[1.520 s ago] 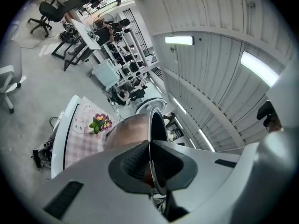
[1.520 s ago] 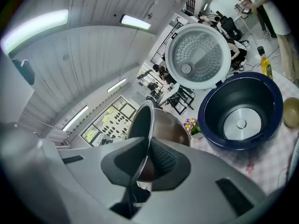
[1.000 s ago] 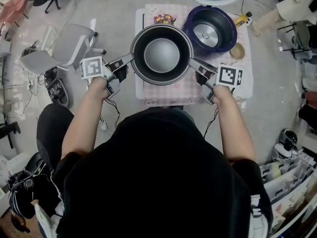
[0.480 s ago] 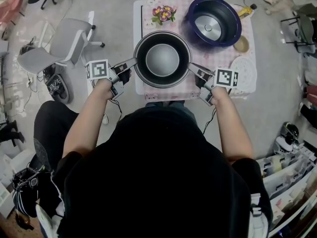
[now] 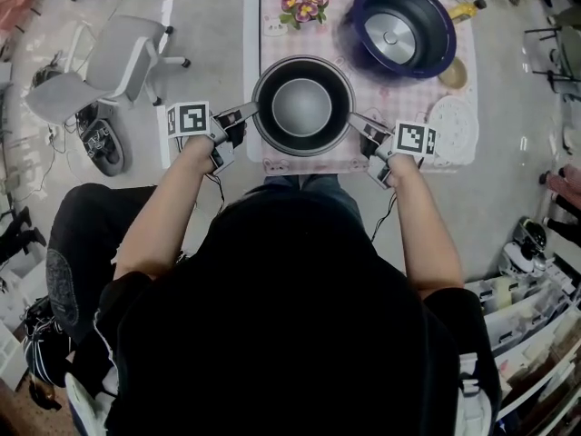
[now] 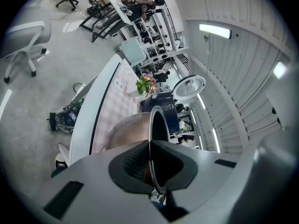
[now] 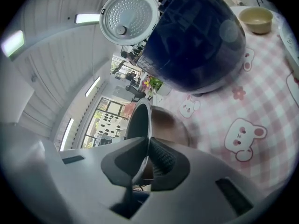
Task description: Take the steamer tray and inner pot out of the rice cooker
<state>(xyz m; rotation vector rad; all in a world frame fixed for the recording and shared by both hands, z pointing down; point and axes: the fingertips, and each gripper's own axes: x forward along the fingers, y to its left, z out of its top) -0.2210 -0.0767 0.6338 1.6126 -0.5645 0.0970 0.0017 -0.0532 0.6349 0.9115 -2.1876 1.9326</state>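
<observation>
The inner pot (image 5: 302, 106) is out of the rice cooker (image 5: 402, 27) and hangs level over the front half of the pink-checked table (image 5: 255, 62), empty, mouth up. Compared with a second ago it looks smaller from your head and lies further inside the table's edge. You are bringing it down, and the cloth is close beneath it. Whether its base touches the cloth yet I cannot tell; the right gripper view shows only a dark shadow under it.

Your left gripper (image 5: 247, 113) is clamped on the rim at the pot's left side and your right gripper (image 5: 358, 122) on the rim opposite, each with one pad inside the wall and one outside. So this half of the job is nearly done: set the pot down, then let go.

The white round disc (image 5: 451, 122) at the table's right edge is probably the steamer tray, already out. The cooker stands open at the back right, well apart from the pot.
</observation>
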